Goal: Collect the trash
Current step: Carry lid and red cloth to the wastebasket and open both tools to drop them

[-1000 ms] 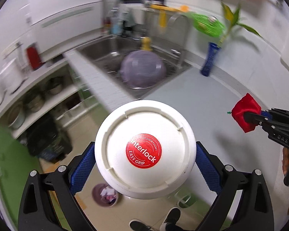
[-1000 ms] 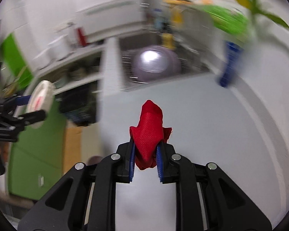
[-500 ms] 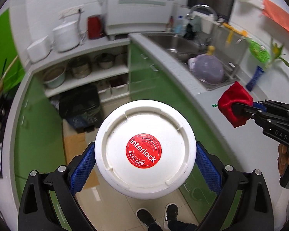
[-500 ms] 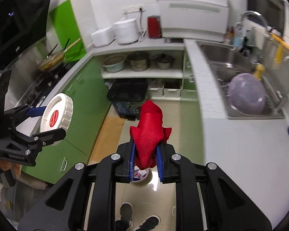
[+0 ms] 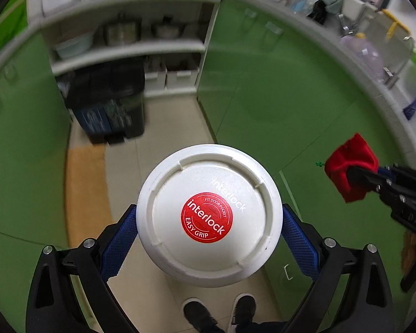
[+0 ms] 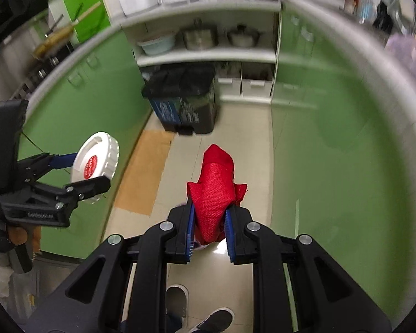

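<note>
1. Left gripper (image 5: 209,230): its blue pads (image 5: 119,238) are clamped on the rim of a round white lid (image 5: 209,216), one pad on each side. The lid carries a red round sticker and faces the camera.
2. Right gripper (image 6: 210,222): its fingers are drawn close together and pinch a crumpled red cloth (image 6: 215,191), which sticks out forward past the tips.
3. Both grippers point steeply down toward the floor (image 6: 235,138), side by side and apart. From the left wrist the cloth shows at the right edge; from the right wrist the lid shows at the left.
4. A black bin (image 6: 183,97) stands on the floor ahead, in front of open shelves (image 6: 208,52) with pots, between green cabinets (image 6: 332,138). Its top looks shut, though blur makes this uncertain.
5. A brown mat (image 6: 144,174) lies on the floor left of the bin.
6. The person's shoes (image 5: 219,310) show at the bottom of both views.
7. A small round object lies on the floor under the right gripper, mostly hidden.
</note>
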Demonstrator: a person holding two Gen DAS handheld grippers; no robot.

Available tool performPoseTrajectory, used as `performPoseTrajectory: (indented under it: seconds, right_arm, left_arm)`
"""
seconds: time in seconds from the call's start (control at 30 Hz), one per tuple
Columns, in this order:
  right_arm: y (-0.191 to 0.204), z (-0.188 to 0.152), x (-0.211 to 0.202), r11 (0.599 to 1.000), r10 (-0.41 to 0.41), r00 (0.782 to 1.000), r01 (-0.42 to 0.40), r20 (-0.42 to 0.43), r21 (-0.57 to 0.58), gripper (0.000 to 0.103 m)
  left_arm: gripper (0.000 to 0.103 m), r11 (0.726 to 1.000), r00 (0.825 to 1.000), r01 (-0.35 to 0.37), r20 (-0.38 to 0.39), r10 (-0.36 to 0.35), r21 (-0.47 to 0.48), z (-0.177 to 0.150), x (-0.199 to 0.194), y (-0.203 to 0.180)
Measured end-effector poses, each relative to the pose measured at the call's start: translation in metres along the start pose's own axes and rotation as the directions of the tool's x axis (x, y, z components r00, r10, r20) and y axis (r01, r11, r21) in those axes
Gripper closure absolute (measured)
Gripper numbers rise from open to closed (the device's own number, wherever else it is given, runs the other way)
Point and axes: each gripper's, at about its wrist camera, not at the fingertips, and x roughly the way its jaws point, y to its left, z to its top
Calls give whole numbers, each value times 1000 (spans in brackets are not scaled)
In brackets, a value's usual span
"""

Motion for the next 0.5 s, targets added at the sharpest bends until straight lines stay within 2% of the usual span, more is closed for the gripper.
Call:
performPoseTrajectory:
  seconds: [0.2,0.5]
  right_arm:
    - [-7,-39,79,1000,1,999,-2,-50,-23,85]
    - [15,-46,130,995,54,993,-62,-102,-80,85]
  left_arm:
    - [6,998,1000,0,-13,-1,-56,-22,68,29]
    - [6,993,999,-40,5,41,-113,-32,69,60]
